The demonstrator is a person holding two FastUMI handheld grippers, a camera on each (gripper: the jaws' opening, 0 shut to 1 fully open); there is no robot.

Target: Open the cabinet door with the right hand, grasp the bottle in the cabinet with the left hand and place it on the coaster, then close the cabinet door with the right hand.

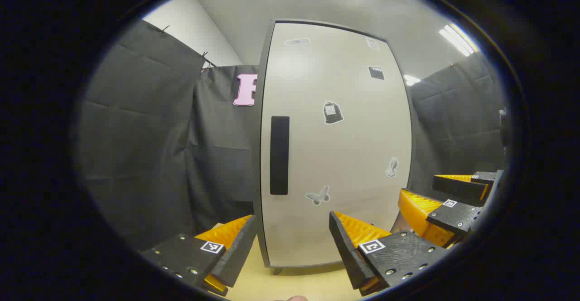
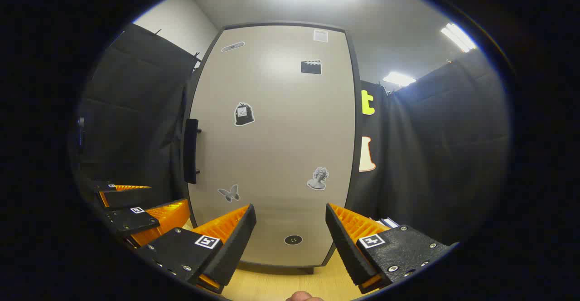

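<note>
A pale cabinet door (image 1: 335, 147) with a dark frame stands shut ahead of me, several stickers on its face. Its black vertical handle (image 1: 279, 155) runs along the door's left edge. My left gripper (image 1: 292, 240) is open a short way in front of the door's lower part, holding nothing. In the left gripper view the right gripper (image 1: 419, 196) shows at the right, also open. In the right gripper view the same door (image 2: 272, 147) faces me, with the handle (image 2: 190, 151) at its left edge. My right gripper (image 2: 290, 233) stands open and empty. The left gripper (image 2: 147, 199) shows at the lower left there.
The cabinet stands on a light wooden tabletop (image 1: 294, 283). Black cloth walls (image 1: 149, 147) close in on both sides and behind. Some flat white items (image 2: 385, 222) lie at the cabinet's right foot. A fingertip (image 2: 303, 296) shows at the bottom edge.
</note>
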